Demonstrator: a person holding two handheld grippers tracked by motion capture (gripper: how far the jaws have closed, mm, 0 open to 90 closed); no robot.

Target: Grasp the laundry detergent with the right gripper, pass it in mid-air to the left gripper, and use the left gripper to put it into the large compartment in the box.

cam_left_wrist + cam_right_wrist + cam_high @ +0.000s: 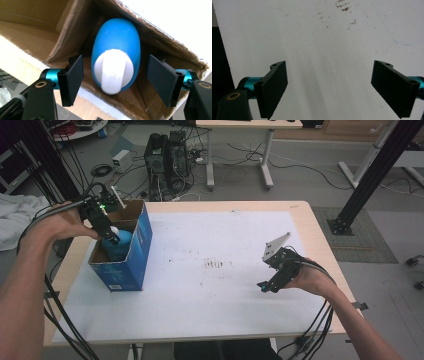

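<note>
The blue bottle (116,47) with its white cap (113,71) stands inside the blue cardboard box (139,251), which sits near the left edge of the tabletop (225,330), toward the far left corner. The left gripper (111,236) reaches down into the open top of the box, directly above the bottle. In the left gripper view the bottle's capped end lies between the two black pads (73,77), but a gap shows on each side of it, so the jaws stand released and do not press the bottle. The brown inner walls of the box surround the bottle closely. The right gripper (265,286) is well apart from the box, above the white sheet (225,245) near the right edge of the tabletop. Its jaws stand wide apart with nothing between them, and below them there is the white sheet with some small brown stains (343,6).
</note>
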